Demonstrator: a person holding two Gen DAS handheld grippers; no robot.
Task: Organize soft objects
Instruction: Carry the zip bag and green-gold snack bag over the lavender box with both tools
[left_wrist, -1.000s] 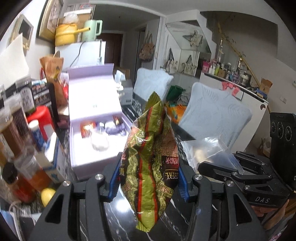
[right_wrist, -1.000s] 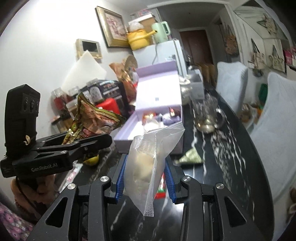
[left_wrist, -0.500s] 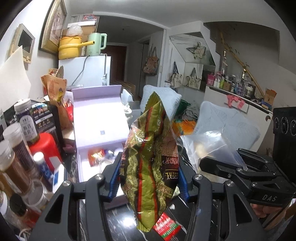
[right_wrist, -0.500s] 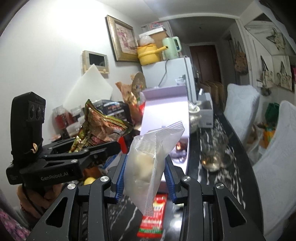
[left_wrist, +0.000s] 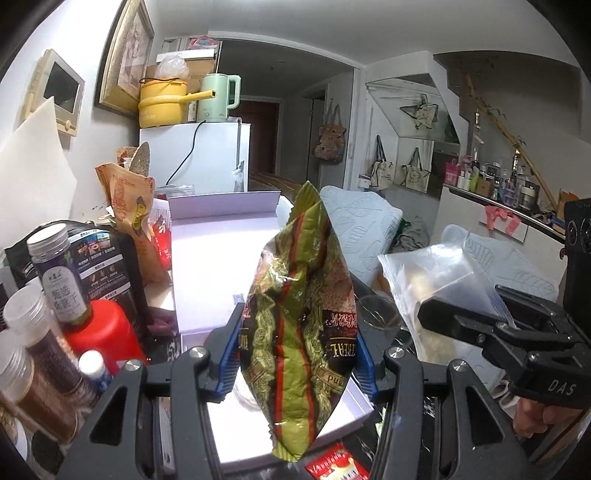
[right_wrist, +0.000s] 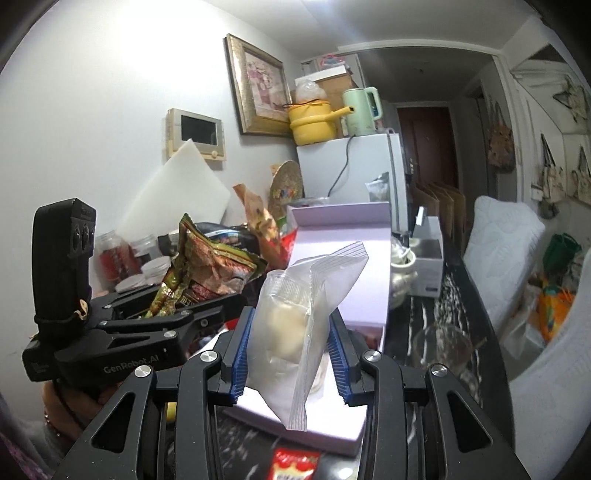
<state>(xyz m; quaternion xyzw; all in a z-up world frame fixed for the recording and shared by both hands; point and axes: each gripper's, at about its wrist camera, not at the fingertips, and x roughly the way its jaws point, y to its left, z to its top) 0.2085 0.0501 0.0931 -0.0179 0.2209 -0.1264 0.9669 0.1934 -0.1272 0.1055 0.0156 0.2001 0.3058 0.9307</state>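
My left gripper (left_wrist: 297, 354) is shut on a green and red snack bag (left_wrist: 301, 314) and holds it upright above the open lilac box (left_wrist: 218, 258). My right gripper (right_wrist: 290, 354) is shut on a clear zip bag (right_wrist: 295, 314) with a pale lump inside, also above the box (right_wrist: 354, 277). In the left wrist view the right gripper (left_wrist: 498, 332) and the zip bag (left_wrist: 436, 273) show at the right. In the right wrist view the left gripper (right_wrist: 147, 321) and the snack bag (right_wrist: 207, 266) show at the left. The box's contents are hidden behind the bags.
Jars and a red bottle (left_wrist: 99, 332) crowd the left of the black marble counter (right_wrist: 454, 295). A red packet (right_wrist: 293, 461) lies in front of the box. A glass cup (right_wrist: 441, 347) and a teapot (right_wrist: 402, 273) stand to the right. A white fridge (left_wrist: 207, 158) is behind.
Both grippers have risen and pitched up with their bags still held. The view now looks over the box at its raised lid, and the box interior has dropped out of sight.
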